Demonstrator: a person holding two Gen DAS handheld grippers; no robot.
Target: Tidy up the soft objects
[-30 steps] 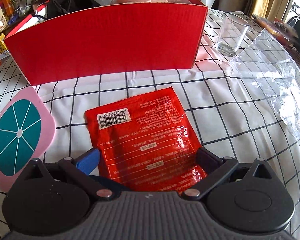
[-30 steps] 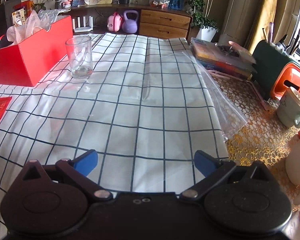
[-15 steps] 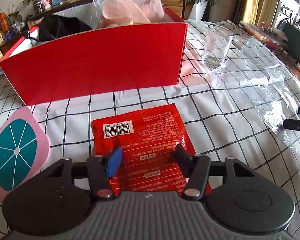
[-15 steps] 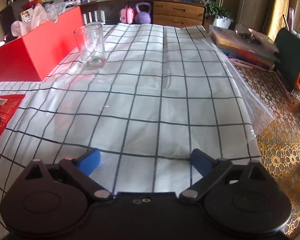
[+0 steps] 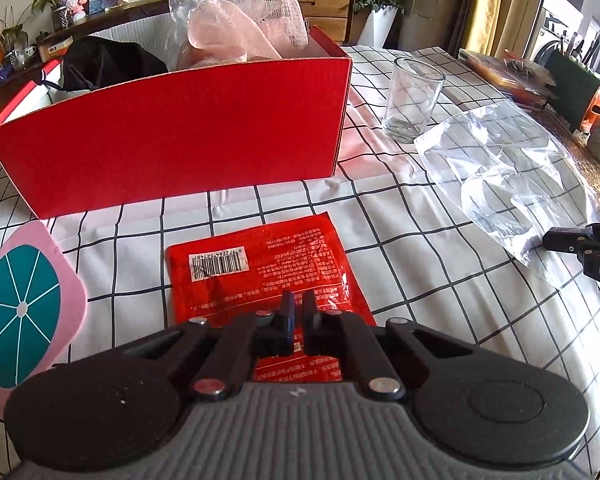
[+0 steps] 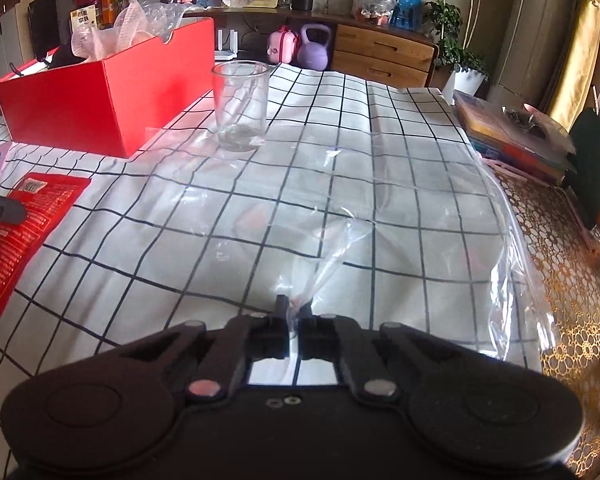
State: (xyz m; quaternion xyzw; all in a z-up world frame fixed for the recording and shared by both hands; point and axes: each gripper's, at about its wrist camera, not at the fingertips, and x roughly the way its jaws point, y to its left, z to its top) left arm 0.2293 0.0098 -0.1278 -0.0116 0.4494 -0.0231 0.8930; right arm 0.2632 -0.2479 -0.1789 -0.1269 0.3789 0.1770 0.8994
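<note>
While daylight is falling through a room lined with a wooden sideboard (image 6: 380,56), potted plants and mustard curtains, a white tablecloth with a black grid (image 6: 400,120) is covering the table, leaving a gold lace edge showing on the right. Toward the far left a red cardboard box (image 5: 172,136) is standing, holding pink fabric and a black item. Right of it a clear plastic bag (image 6: 440,248) is lying spread on the cloth, near an empty glass (image 6: 241,106). Nearer, a red foil packet (image 5: 260,272) is lying flat beside a pink-and-teal mat (image 5: 24,312). Both tongs have just been closing: the left gripper (image 5: 298,312) is clenching the packet's near edge, and the right gripper (image 6: 294,312) is pinching the bag's near edge.
</note>
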